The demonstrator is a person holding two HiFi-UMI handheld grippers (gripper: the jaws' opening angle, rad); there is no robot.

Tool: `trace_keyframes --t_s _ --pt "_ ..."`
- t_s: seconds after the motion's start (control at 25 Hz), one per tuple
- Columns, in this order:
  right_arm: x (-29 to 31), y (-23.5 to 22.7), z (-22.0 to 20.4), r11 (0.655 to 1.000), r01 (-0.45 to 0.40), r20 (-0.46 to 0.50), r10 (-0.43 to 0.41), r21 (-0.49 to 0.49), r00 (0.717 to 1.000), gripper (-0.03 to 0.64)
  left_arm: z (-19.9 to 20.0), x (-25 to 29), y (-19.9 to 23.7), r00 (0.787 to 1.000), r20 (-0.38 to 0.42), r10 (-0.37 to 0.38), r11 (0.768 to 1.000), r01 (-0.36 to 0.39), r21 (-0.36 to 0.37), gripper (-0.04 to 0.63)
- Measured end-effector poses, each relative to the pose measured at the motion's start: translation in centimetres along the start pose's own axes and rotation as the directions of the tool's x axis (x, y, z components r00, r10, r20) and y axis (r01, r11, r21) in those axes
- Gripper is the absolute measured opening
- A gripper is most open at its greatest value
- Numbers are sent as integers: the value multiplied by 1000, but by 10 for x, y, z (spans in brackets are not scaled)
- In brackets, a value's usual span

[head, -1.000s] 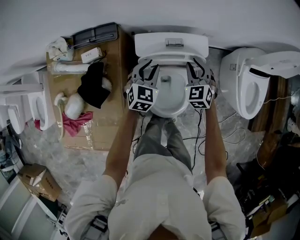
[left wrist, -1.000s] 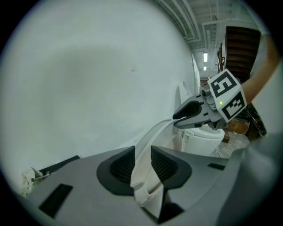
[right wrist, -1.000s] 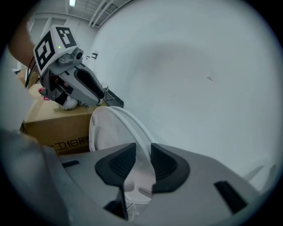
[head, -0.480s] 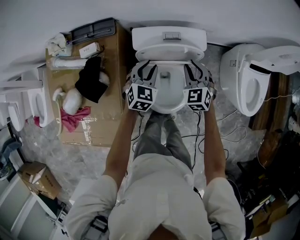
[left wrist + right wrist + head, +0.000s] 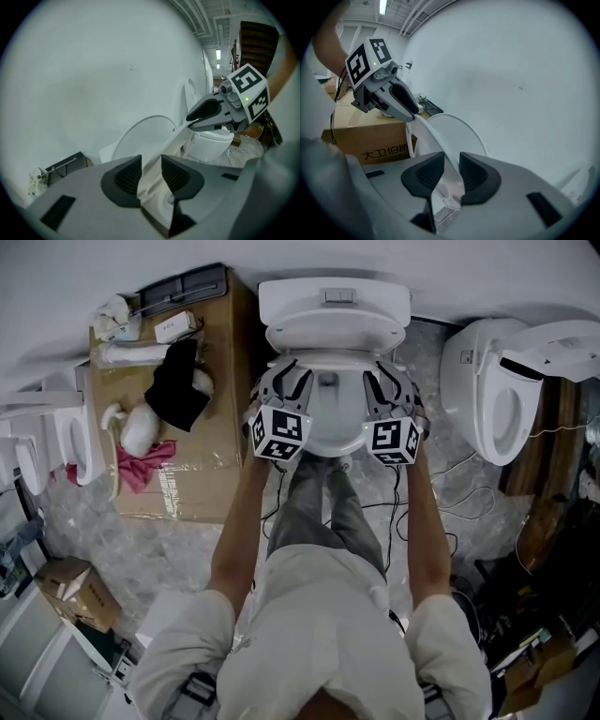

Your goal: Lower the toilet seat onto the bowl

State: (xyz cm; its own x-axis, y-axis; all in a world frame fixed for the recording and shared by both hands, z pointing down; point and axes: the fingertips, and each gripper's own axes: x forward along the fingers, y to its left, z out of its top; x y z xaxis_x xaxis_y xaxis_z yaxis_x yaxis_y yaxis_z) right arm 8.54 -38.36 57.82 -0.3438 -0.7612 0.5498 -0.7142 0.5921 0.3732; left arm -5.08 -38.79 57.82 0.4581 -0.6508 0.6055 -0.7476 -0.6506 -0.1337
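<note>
A white toilet stands against the wall, its lid (image 5: 334, 332) raised and its bowl (image 5: 328, 423) below. The toilet seat (image 5: 330, 360) is tilted partway between lid and bowl. My left gripper (image 5: 284, 373) holds the seat's left rim and my right gripper (image 5: 382, 377) its right rim. In the left gripper view the seat rim (image 5: 169, 139) fills the gap in my left gripper (image 5: 151, 173), whose jaws are opening. In the right gripper view my right gripper (image 5: 451, 171) is shut on the seat rim (image 5: 433, 137), with the lid (image 5: 461, 131) behind.
A cardboard box (image 5: 202, 442) stands left of the toilet, with a black cloth (image 5: 178, 390) and a pink cloth (image 5: 141, 465) on it. Another white toilet (image 5: 497, 399) stands at the right. Cables (image 5: 441, 512) lie on the floor. A small carton (image 5: 70, 592) sits at lower left.
Both grippers have come away from the tank and lid, bringing the seat forward and lower. The head view has shifted a little.
</note>
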Motion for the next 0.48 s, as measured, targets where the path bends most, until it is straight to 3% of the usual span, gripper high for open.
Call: trace_keyframes --t_s 0.48 --pt "-22 26 -16 999 -37 -2 37 -10 999 107 -21 -18 -25 1000 -18 10 1000 -10 -15 137"
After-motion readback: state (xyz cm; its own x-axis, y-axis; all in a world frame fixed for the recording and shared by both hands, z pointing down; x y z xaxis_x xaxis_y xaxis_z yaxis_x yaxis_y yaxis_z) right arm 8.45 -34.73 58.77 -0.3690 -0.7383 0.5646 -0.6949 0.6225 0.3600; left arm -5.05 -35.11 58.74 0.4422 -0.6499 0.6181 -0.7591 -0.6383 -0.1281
